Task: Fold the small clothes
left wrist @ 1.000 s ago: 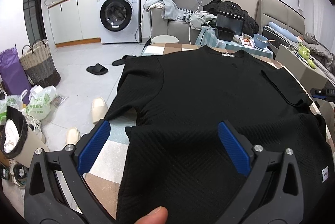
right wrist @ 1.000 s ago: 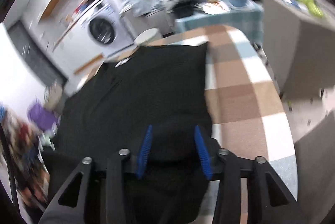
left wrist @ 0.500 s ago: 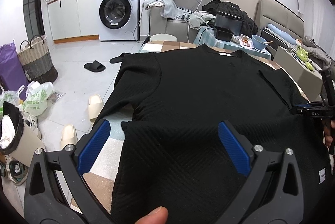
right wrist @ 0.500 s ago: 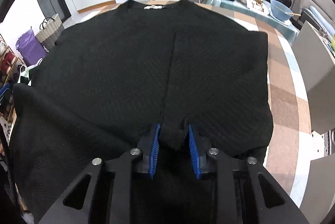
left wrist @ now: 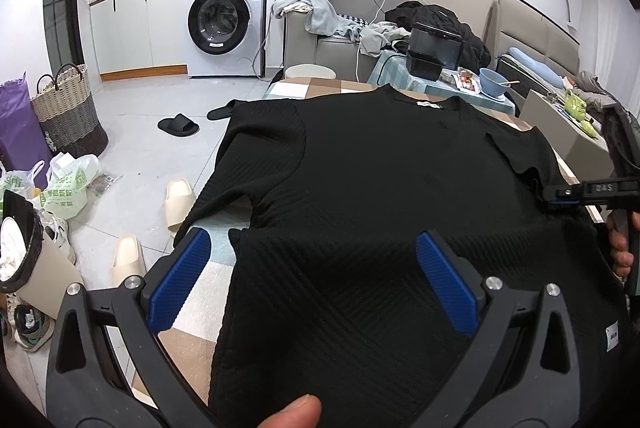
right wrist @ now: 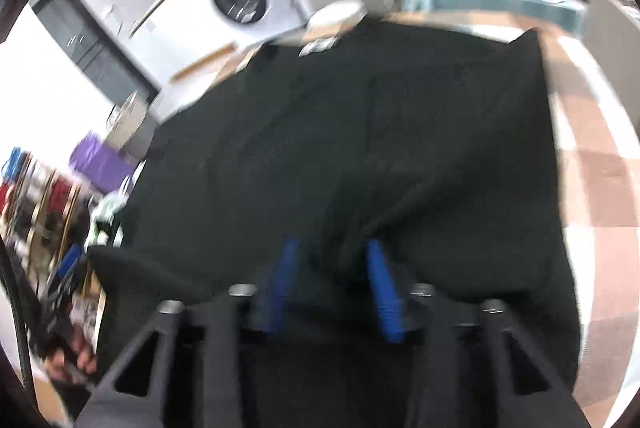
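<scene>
Black knit T-shirt (left wrist: pixel 380 188) spread flat over checkered tablecloth (left wrist: pixel 292 88), filling centre of left wrist view, collar toward top. Left gripper (left wrist: pixel 312 268) at bottom, jaws wide, 2 blue pads (left wrist: pixel 176 280) straddling raised hem fold. Right gripper (right wrist: pixel 332 268), blurred at lower centre of right wrist view, jaws narrow, pinching bunched shirt fabric. Washing machine (left wrist: pixel 224 20) at upper left.
</scene>
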Demonstrator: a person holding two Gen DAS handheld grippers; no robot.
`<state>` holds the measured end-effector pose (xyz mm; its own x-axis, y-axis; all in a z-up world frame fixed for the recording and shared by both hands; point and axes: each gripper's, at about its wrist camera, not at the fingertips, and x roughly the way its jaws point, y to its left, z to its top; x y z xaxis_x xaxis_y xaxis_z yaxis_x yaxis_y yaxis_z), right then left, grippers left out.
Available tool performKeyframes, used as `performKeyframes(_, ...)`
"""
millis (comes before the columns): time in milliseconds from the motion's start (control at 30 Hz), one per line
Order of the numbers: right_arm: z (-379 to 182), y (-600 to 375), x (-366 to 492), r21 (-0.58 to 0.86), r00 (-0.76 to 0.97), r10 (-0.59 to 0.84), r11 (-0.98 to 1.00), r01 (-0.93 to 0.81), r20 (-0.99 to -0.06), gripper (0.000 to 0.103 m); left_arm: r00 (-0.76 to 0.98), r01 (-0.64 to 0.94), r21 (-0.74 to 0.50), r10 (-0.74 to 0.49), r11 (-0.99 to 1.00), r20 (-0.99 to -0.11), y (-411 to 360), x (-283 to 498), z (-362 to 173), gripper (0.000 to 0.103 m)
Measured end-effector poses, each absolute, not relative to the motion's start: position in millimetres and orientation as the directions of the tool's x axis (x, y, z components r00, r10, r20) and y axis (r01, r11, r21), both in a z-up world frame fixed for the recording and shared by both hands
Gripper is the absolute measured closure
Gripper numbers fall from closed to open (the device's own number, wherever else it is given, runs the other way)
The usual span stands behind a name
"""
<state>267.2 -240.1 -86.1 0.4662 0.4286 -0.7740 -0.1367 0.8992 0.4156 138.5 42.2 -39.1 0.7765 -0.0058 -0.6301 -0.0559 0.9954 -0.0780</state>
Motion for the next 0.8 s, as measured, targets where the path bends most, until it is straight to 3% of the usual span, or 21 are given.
performKeyframes(167, -66.9, -300.2, 235.3, 0.390, 0.581, 0.346, 0.919, -0.052, -0.737, 0.053, 0.774, -0.067, -0.094, -0.008, 0.993, -0.634, 46.0, 141.2, -41.5, 0.001)
performKeyframes(333, -80.9, -352.8, 216.9, 0.358, 0.553, 0.243, 0.928, 0.108, -0.797, 0.053, 0.775, -0.055, -0.097, -0.019, 0.994, -0.632, 43.0, 147.3, -41.2, 0.001)
performKeyframes(567, -104.1, -355.4, 214.9, 0.331, 0.504, 0.244, 0.939, 0.090, -0.829, 0.054, 0.775, -0.049, -0.081, -0.013, 0.995, -0.632, 35.2, 145.4, -39.0, 0.001)
performKeyframes(733, -108.7, -344.5, 223.9, 0.293, 0.558, 0.204, 0.953, 0.072, -0.804, 0.088, 0.772, -0.060, -0.064, 0.006, 0.996, -0.636, 34.0, 141.4, -38.4, 0.001)
performKeyframes(800, -108.4, -344.4, 224.8, 0.273, 0.573, 0.186, 0.959, 0.070, -0.798, 0.093, 0.772, -0.067, -0.064, 0.011, 0.996, -0.636, 35.5, 140.7, -37.8, 0.001)
